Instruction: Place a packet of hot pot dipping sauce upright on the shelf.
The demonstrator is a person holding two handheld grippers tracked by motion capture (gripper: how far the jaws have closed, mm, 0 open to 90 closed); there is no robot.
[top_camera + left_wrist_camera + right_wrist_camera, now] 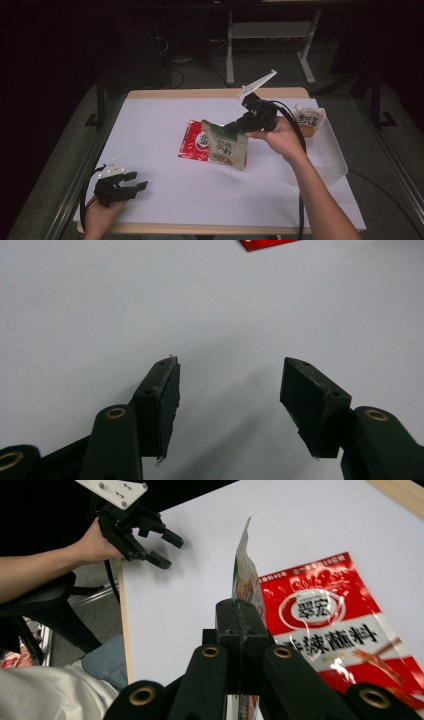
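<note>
Green-and-cream sachet (227, 146) hung from the right gripper (239, 126), whose jaws were pressed together on its upper edge, so the packet dangled with its long axis running downward and slightly tilted, its lower corner just above or brushing the white table (165, 195); which of the two could not be told. In the right gripper view the same sachet (243, 572) stood edge-on between the closed jaws, thin as a card, rising straight away from the camera. Just beside and partly beneath it lay the red sachet (194, 141), flat on the table, its long axis running toward the far edge in the high view; the red printed face (332, 625) filled the ground to one side of the held packet. The clear bin (327, 155) sat at the right edge of the table, behind the right hand (280, 140), with another pouch (309, 121) propped in its far end. That put the bin on the opposite side of the right hand from the hanging sachet, so a carry there would likely swing the packet back across the wrist line. The left gripper (135, 182) rested near the front left corner, well apart from both sachets, its jaws standing apart with nothing between them and only bare table under the pads (167, 400).
</note>
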